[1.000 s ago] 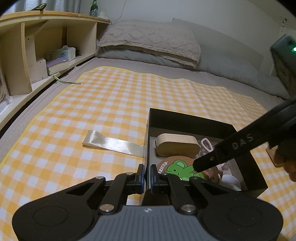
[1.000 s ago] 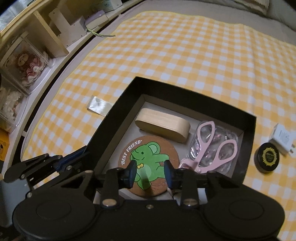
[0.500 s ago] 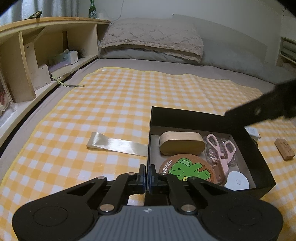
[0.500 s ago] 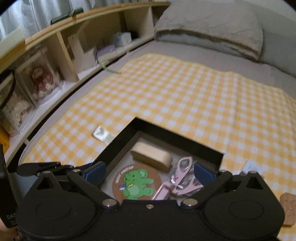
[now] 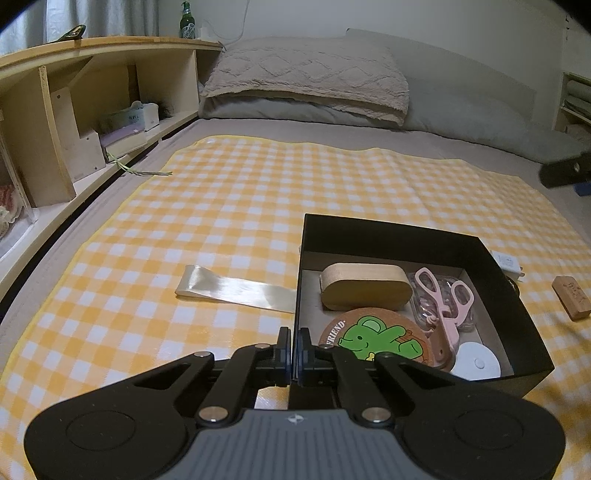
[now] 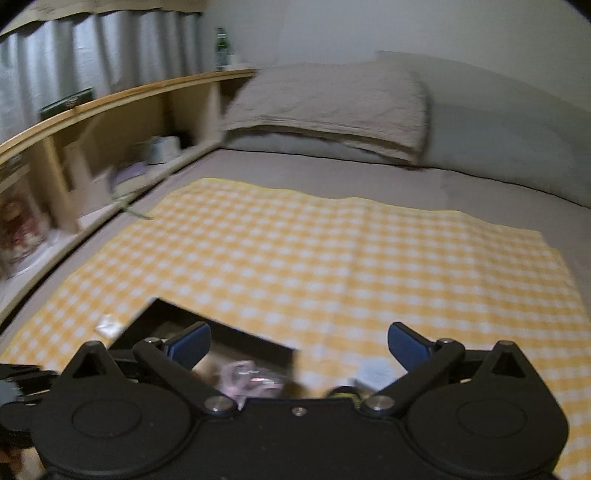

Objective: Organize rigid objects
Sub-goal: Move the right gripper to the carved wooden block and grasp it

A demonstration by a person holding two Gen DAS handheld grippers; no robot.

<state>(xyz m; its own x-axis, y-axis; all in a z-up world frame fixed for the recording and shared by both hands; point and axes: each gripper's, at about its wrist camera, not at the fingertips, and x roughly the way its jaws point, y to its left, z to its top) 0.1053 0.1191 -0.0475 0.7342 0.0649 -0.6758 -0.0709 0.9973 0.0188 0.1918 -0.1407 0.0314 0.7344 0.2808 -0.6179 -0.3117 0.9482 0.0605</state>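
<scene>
A black box point(image 5: 391, 233) lies on the yellow checked cloth point(image 5: 229, 206). It holds a wooden oval case point(image 5: 365, 291), a round bear coaster point(image 5: 376, 338), pink scissors point(image 5: 445, 299) and a white round disc point(image 5: 476, 363). My left gripper point(image 5: 294, 349) is shut on the box's left wall near its front corner. My right gripper point(image 6: 299, 341) is wide open and empty, lifted above the box point(image 6: 229, 341); part of it shows at the left wrist view's right edge point(image 5: 565, 171). A wooden block point(image 5: 570, 297) and a white charger point(image 5: 508, 262) lie right of the box.
A flat satin ribbon point(image 5: 236, 288) lies left of the box. A wooden shelf unit point(image 5: 74, 110) runs along the left with boxes and a green bottle point(image 5: 186, 20). Pillows point(image 5: 306, 77) lie at the bed's head. A white card point(image 6: 376, 371) shows by the right fingers.
My right gripper has opened wide, risen out of the box and tilted up toward the pillows. My left gripper has stayed shut on the box wall.
</scene>
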